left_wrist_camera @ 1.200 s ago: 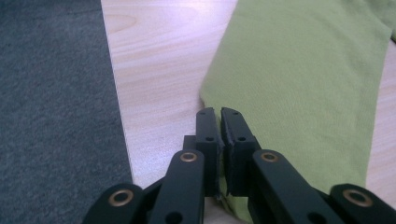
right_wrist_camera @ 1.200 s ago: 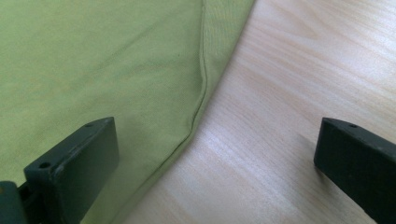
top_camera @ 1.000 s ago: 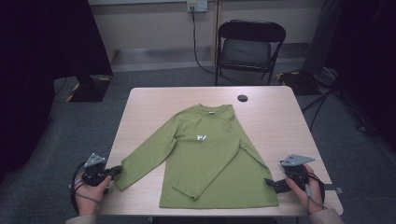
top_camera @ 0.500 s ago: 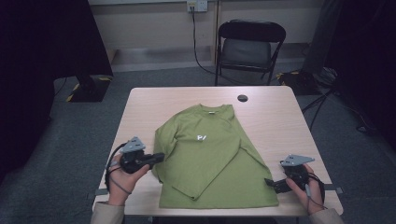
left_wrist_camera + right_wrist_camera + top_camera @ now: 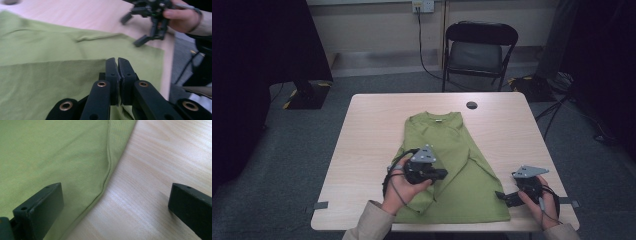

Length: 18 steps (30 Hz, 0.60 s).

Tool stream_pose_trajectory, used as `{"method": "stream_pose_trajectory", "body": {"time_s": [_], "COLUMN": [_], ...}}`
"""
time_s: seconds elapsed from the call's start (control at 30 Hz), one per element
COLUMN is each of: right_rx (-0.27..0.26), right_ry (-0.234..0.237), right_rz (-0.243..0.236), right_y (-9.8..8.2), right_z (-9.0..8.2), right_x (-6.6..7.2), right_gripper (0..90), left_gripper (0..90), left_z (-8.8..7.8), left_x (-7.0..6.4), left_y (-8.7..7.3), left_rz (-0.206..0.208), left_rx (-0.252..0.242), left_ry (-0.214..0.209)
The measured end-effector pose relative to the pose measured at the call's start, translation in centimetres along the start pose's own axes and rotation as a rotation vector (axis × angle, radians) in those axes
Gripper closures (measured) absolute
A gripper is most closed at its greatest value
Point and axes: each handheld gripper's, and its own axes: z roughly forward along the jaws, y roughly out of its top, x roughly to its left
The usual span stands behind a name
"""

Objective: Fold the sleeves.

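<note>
Black folding chair [image 5: 481, 50] sits behind the table [image 5: 362, 145], with a small dark disc [image 5: 471, 105] near its far edge.

green shirt [image 5: 447, 165] | flat on table | left sleeve folded across

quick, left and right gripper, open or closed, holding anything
Left gripper: closed, over the green shirt; cannot tell if cloth is pinched.
Right gripper: open, holding nothing, at the shirt's edge.
</note>
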Motion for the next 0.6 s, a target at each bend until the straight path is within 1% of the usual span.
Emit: {"method": "stream_pose_trajectory", "body": {"time_s": [0.07,0.1,0.13,0.17,0.27,0.3,0.33,0.37,0.4,0.43,0.47,0.5,0.53,0.6], "right_rx": [0.000,0.000,0.000,0.000,0.000,0.000,0.000,0.000,0.000,0.000,0.000,0.000,0.000,0.000], "right_ry": [0.001,0.001,0.001,0.002,0.002,0.002,0.002,0.002,0.002,0.003,0.003,0.003,0.003,0.003], "right_rz": [0.000,-0.001,-0.001,-0.001,-0.001,-0.001,-0.002,-0.002,-0.002,-0.002,-0.002,-0.002,-0.002,-0.002], "right_y": [0.0,0.0,0.0,0.0,0.0,0.0,0.0,0.0,0.0,0.0,0.0,0.0,0.0,0.0], "right_z": [0.0,0.0,0.0,0.0,0.0,0.0,0.0,0.0,0.0,0.0,0.0,0.0,0.0,0.0], "right_x": [0.0,0.0,0.0,0.0,0.0,0.0,0.0,0.0,0.0,0.0,0.0,0.0,0.0,0.0], "right_gripper": [0.0,0.0,0.0,0.0,0.0,0.0,0.0,0.0,0.0,0.0,0.0,0.0,0.0,0.0], "left_gripper": [87.3,87.3,87.3,87.3,85.9,79.5,68.0,63.8,54.6,34.1,34.1,27.0,21.6,10.6], "left_z": [1.2,1.8,1.8,2.5,3.9,4.3,4.6,4.8,4.9,4.8,4.6,4.2,3.7,2.5], "left_x": [-0.5,-0.7,-0.7,-0.8,-0.9,-0.8,-0.7,-0.5,-0.4,-0.2,0.0,0.3,0.7,1.5], "left_y": [0.4,0.6,0.6,0.6,0.3,0.1,-0.2,-0.4,-0.5,-0.7,-0.9,-1.2,-1.6,-2.6], "left_rz": [0.016,0.017,0.017,0.017,0.003,-0.012,-0.038,-0.047,-0.054,-0.065,-0.062,-0.044,-0.035,-0.006], "left_rx": [0.021,0.027,0.027,0.038,0.040,0.033,0.022,0.038,0.048,0.044,0.037,0.036,0.024,0.034], "left_ry": [-0.015,-0.022,-0.022,-0.036,-0.062,-0.078,-0.077,-0.086,-0.086,-0.067,-0.055,-0.041,-0.006,0.038]}}
